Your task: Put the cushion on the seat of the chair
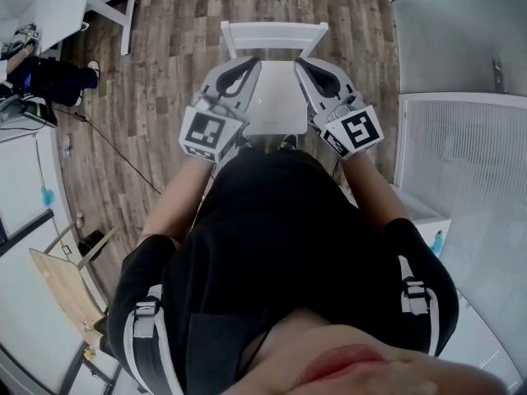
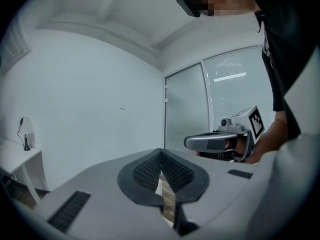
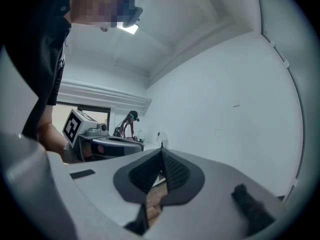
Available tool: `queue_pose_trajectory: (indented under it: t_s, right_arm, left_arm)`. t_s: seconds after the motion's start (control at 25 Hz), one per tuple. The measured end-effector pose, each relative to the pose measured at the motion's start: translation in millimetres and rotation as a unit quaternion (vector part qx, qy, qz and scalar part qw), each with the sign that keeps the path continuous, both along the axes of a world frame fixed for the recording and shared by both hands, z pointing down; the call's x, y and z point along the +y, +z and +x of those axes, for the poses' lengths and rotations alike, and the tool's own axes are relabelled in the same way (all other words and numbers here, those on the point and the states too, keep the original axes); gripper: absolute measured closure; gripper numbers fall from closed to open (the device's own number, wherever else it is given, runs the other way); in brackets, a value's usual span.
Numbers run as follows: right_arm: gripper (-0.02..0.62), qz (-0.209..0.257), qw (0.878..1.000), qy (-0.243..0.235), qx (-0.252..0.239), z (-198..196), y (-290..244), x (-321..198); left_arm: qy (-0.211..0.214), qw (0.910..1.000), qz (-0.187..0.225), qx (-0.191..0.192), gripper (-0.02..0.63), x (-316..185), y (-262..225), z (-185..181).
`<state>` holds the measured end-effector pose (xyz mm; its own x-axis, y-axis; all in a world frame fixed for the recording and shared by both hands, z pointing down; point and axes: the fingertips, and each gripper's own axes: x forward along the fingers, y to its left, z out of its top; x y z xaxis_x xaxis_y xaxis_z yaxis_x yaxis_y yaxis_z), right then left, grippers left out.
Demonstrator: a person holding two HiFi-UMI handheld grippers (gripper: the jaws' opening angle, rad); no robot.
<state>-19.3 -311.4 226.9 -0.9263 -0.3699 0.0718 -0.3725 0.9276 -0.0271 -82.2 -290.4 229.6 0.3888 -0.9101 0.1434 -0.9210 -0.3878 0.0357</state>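
Observation:
A white chair (image 1: 274, 31) stands on the wooden floor straight ahead of me in the head view. Its seat (image 1: 277, 105) looks pale and flat, and I cannot tell a cushion apart from it. My left gripper (image 1: 248, 62) and right gripper (image 1: 304, 62) are held side by side above the seat, both pointing level toward the chair's back. Both are shut with nothing between the jaws. In the left gripper view the closed tips (image 2: 161, 152) point at a white wall, with the right gripper (image 2: 212, 142) beside them. The right gripper view shows closed tips (image 3: 161, 152) and the left gripper (image 3: 107, 145).
A white table (image 1: 70, 6) stands at the back left, with a person in dark clothes (image 1: 53, 79) beside it and a cable across the floor. A white slatted panel (image 1: 461, 163) stands at the right. A wooden board (image 1: 66, 290) lies at the near left.

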Motion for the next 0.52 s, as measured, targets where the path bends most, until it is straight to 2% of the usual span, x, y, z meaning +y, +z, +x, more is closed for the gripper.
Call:
queue_pose_trajectory:
  t_s: [0.32, 0.52]
  right_arm:
    - [0.580, 0.007, 1.000, 0.004, 0.004, 0.0, 1.9, 11.0]
    - [0.580, 0.006, 1.000, 0.003, 0.007, -5.6, 0.8, -1.8]
  left_arm:
    - [-0.002, 1.0000, -0.001, -0.004, 0.594, 15.3, 5.7, -4.7]
    - [-0.004, 1.0000, 0.000, -0.007, 0.594, 1.8, 3.4, -11.4]
